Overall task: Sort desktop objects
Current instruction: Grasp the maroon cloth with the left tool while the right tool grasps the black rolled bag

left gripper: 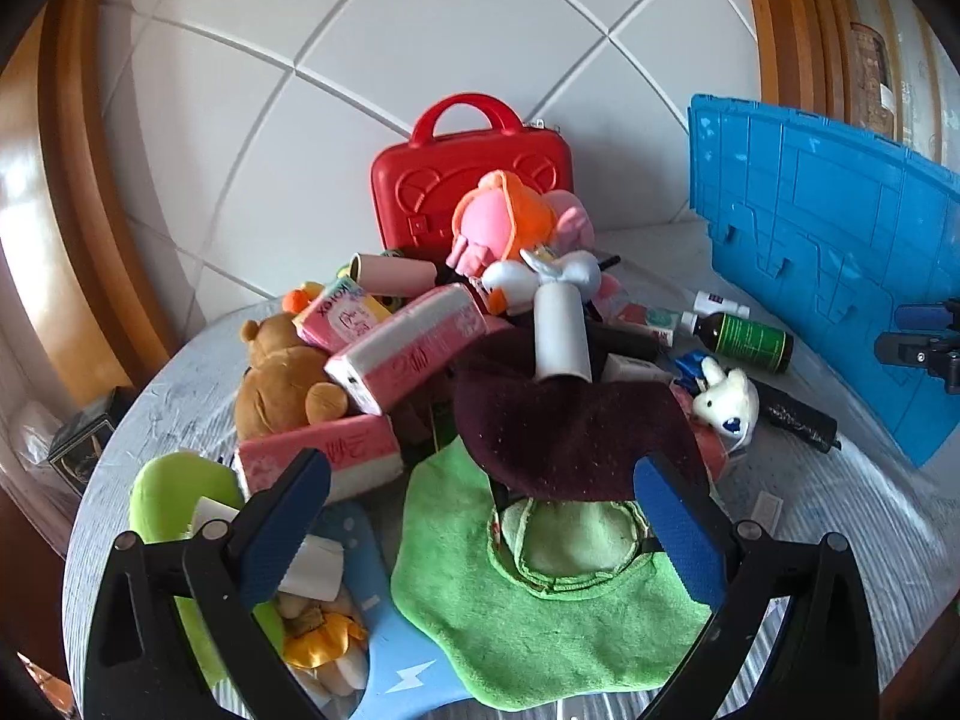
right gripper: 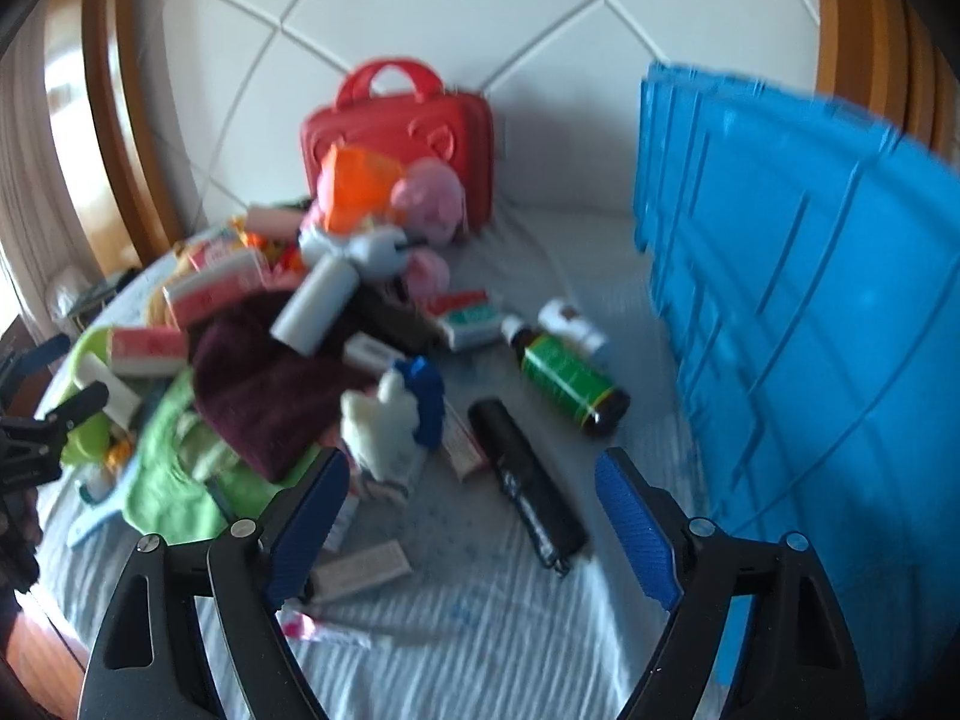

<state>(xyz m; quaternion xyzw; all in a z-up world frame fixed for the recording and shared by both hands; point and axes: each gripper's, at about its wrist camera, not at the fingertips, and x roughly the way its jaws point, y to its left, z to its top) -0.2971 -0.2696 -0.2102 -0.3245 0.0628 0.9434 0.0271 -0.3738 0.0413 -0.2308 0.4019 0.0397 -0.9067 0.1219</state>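
A heap of mixed objects lies on the round table (left gripper: 852,516). My left gripper (left gripper: 483,471) hangs open just above the maroon cloth (left gripper: 576,438) and the green towel (left gripper: 540,630), with nothing between its pads. Pink tissue packs (left gripper: 414,348), a brown teddy bear (left gripper: 282,378), a white tube (left gripper: 561,330) and a white bunny toy (left gripper: 726,402) crowd the heap. My right gripper (right gripper: 474,462) is open over the black folded umbrella (right gripper: 528,480), holding nothing. A dark bottle with a green label (right gripper: 570,378) lies beyond it.
A red carry case (left gripper: 468,180) stands at the back against the white padded wall, with a pink and orange plush (left gripper: 510,222) in front. A tall blue crate (right gripper: 810,300) stands along the right side. Small boxes (right gripper: 360,570) lie on the grey table cover near the right gripper.
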